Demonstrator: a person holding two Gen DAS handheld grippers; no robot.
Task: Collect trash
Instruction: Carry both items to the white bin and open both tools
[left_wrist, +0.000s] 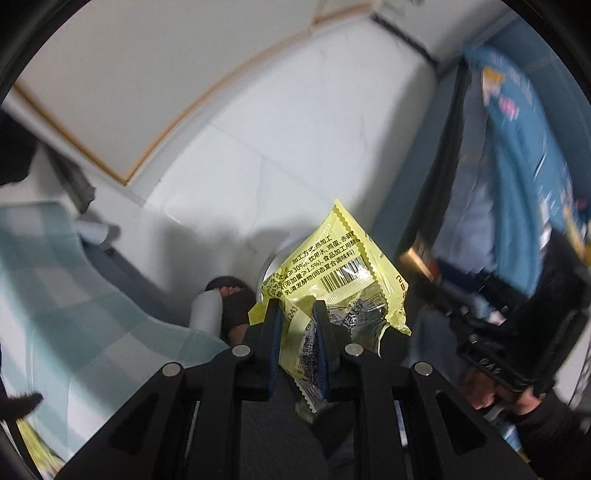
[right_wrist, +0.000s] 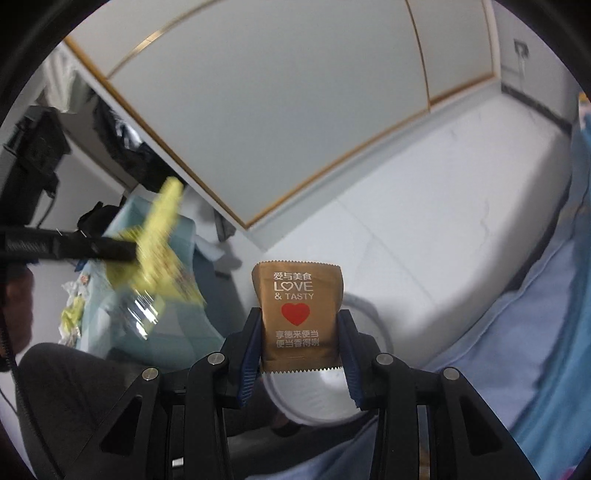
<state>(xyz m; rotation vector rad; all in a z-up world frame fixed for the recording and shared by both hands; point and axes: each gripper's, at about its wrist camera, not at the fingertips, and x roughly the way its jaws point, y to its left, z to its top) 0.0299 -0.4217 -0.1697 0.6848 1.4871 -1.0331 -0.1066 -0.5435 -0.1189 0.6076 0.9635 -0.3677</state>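
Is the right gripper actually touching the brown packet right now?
Touching. In the right wrist view the right gripper has both blue pads pressed against the edges of the brown packet, holding it upright.

The left gripper (left_wrist: 295, 310) is pointing steeply downward, its two blue-padded fingers (left_wrist: 272, 332) standing close together and pinching a yellow wrapper (left_wrist: 332, 273) between them. The right gripper (right_wrist: 301, 325) is also tilting downward, its fingers (right_wrist: 251, 343) standing wider apart and clamping a brown packet (right_wrist: 299, 314) by its two side edges. In the left wrist view a bare hand (left_wrist: 484, 391) in a dark sleeve is gripping the right gripper's handle at the lower right, and a sandalled foot (left_wrist: 231, 299) is showing below the left fingers.
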